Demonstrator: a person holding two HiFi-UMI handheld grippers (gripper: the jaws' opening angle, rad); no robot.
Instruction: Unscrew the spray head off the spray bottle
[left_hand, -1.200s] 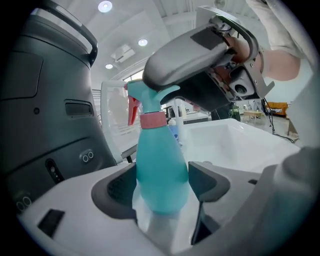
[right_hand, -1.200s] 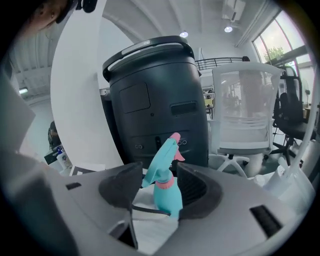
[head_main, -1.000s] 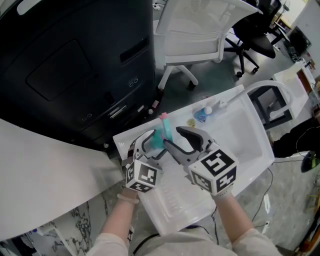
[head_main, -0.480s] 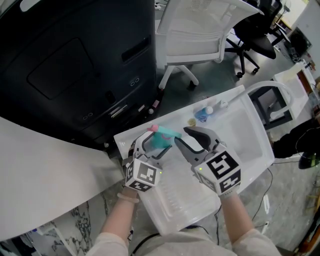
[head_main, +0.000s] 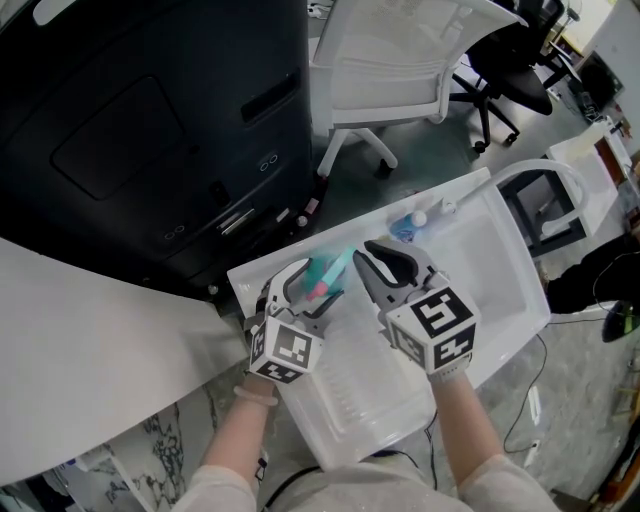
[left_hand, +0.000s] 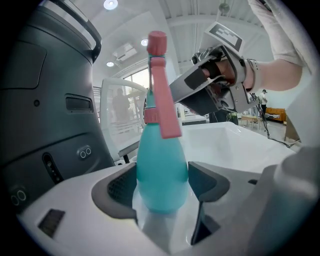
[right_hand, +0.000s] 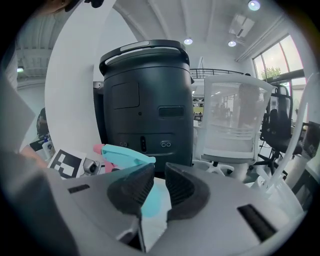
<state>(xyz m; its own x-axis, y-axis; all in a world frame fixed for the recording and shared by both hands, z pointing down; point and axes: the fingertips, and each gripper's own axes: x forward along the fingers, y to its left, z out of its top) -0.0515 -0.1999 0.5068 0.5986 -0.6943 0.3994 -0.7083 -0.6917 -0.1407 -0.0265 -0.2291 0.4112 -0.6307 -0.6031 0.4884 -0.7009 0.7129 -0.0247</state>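
Teal plastic spray bottle (left_hand: 160, 170) stands upright between the jaws of the left gripper (left_hand: 161, 180), whose grey pads are clamped on either side of its rounded body. On top is the spray head (head_main: 332, 268), a teal shroud with a pink nozzle and a pink trigger. In the head view the nozzle points to about 7 o'clock and the shroud's tail to about 2 o'clock.

Right gripper (right_hand: 159, 175) comes in from 3 o'clock of the bottle, its jaws just closed down to a slim gap at the shroud's tail. Teal shows in that gap, but whether the pads press on it can't be told.

Only print in view is the black-and-white square patterns on the left marker cube (head_main: 283, 352) and right marker cube (head_main: 432, 325).

Surface is a white moulded plastic tray (head_main: 500, 270), running from 7 o'clock up to 2 o'clock. A small blue-and-white item (head_main: 405, 228) lies on it at 1 o'clock of the bottle, well apart.

- White curved tabletop (head_main: 90, 350) at 9 o'clock.
- Big black machine housing (head_main: 150, 120) at 11 o'clock.
- White mesh office chair (head_main: 400, 60) at 12 o'clock.
- Black office chairs (head_main: 515, 75) at 1 o'clock.
- Grey floor (head_main: 420, 150) beneath.
- Round ceiling lights (right_hand: 188, 41) and tall windows (right_hand: 280, 65) show in the right gripper view.
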